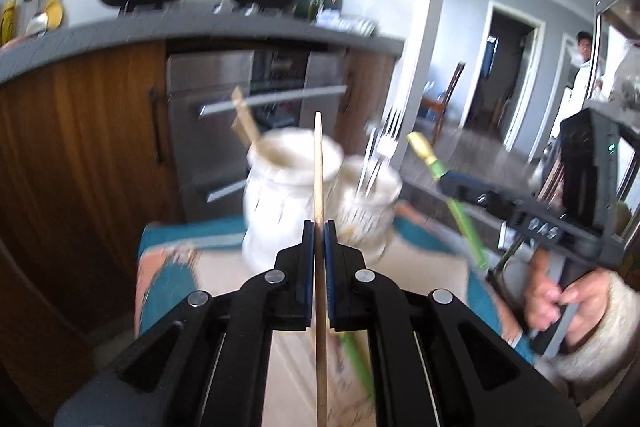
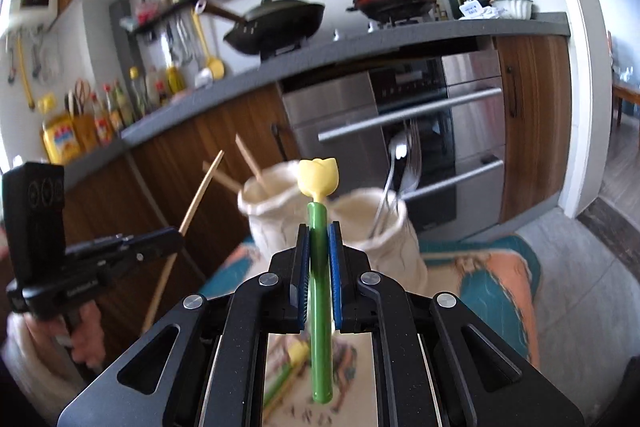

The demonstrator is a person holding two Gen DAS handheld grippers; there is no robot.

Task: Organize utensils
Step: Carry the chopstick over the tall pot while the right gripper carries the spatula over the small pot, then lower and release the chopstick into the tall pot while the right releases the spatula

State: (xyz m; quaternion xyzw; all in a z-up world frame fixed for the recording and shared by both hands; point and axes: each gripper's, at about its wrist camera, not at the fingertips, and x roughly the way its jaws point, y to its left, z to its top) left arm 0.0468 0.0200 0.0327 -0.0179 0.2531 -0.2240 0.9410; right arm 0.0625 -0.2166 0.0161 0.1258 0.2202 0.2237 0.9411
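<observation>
Two utensils are held, one per tongs. Left tongs (image 1: 319, 227) clamp a wooden chopstick (image 1: 318, 163), upright btwn the pads. Right tongs (image 2: 319, 231) clamp a green stick w/ yellow tulip tip (image 2: 319, 183), also upright. Just beyond: two cream ceramic holders side by side on a patterned mat (image 2: 496, 275) — left holder (image 2: 276, 211) has wooden sticks, right holder (image 2: 384, 231) has metal spoons and forks (image 2: 404, 163). Bkgd: oven (image 2: 416, 115), two pans on the stove.
</observation>
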